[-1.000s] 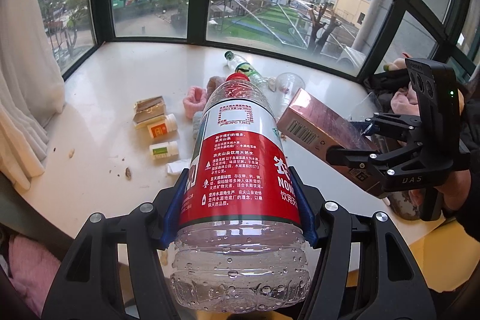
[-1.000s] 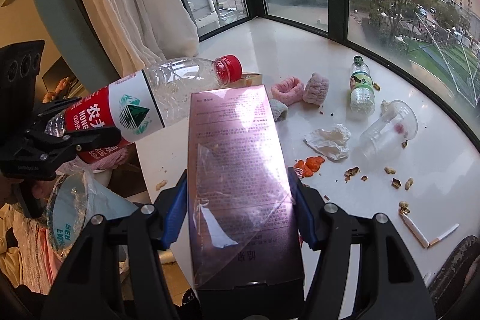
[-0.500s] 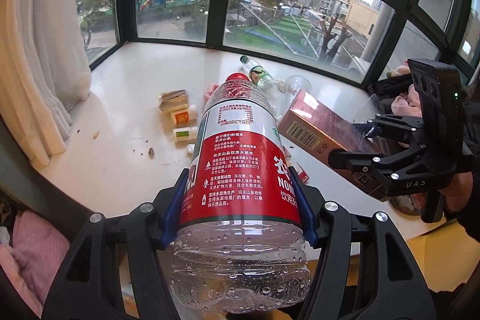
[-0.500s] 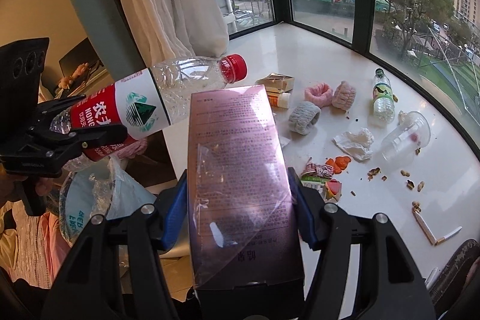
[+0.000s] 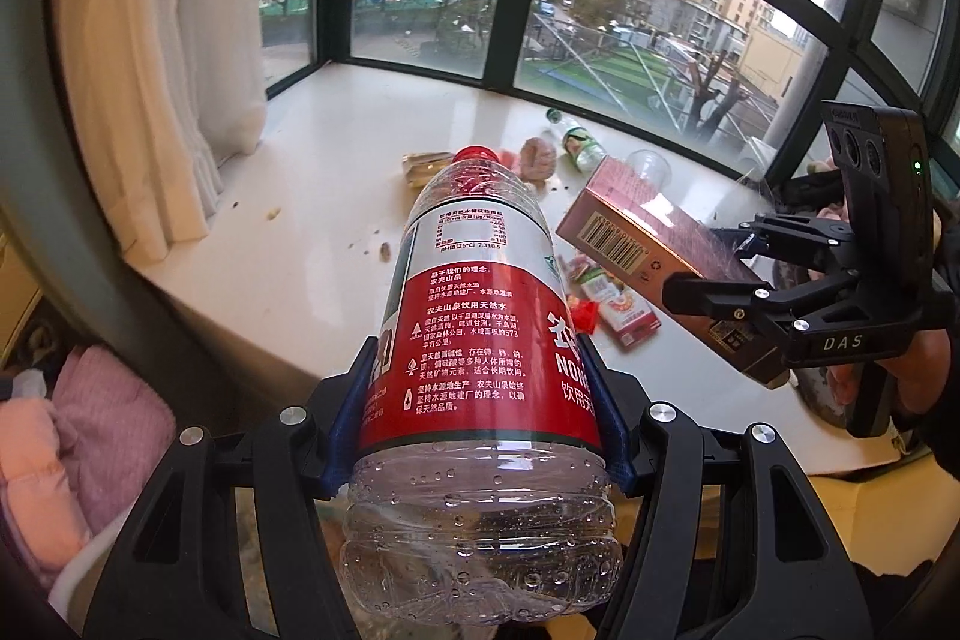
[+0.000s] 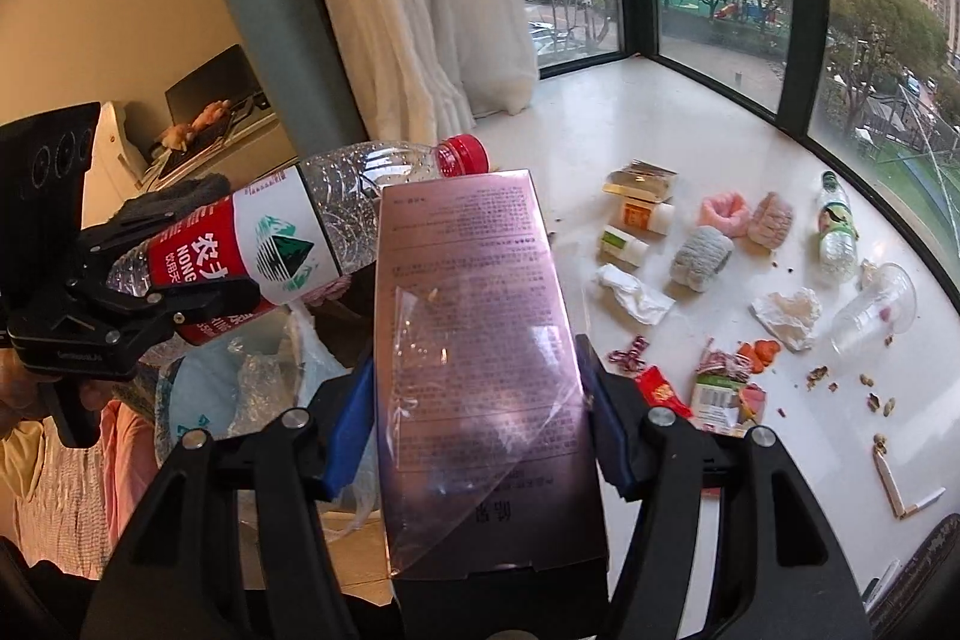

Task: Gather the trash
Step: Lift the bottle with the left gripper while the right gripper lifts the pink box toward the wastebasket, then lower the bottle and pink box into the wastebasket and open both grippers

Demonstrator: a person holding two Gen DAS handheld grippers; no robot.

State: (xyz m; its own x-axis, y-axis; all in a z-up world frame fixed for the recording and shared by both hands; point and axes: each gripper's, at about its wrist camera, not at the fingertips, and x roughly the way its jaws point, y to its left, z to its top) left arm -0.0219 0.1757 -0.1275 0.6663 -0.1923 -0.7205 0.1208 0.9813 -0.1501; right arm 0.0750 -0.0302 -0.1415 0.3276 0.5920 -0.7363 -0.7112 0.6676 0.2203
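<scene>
The left claw (image 5: 480,400) is clamped on a clear plastic water bottle with a red label and red cap (image 5: 474,340), blue pads pressed to the label on both sides, cap pointing away and down toward the white stone worktop (image 5: 336,172). The right claw (image 6: 480,406) grips a long pink cardboard box wrapped in loose clear film (image 6: 474,352) across its width. Both loads are off the worktop, held out past its near edge. In the right wrist view a crumpled pale blue plastic bag (image 6: 240,388) lies open below and between the two claws; I judge it to be the bin for the trash, with bottle and box about to go in.

Much remains on the worktop: a small green-labelled bottle (image 6: 835,226), a tipped clear plastic cup (image 6: 873,310), crumpled white tissues (image 6: 633,292), snack wrappers (image 6: 720,388), nut shells (image 6: 876,400), two cigarettes (image 6: 906,496), small white jars (image 6: 642,214) and fluffy pink and grey rolls (image 6: 723,214), which may not be trash.

The bag's mouth is half hidden behind the box, so what it holds is unclear. The left wrist view misses the bag altogether. The person's hands are largely cut off at the frame edges.
</scene>
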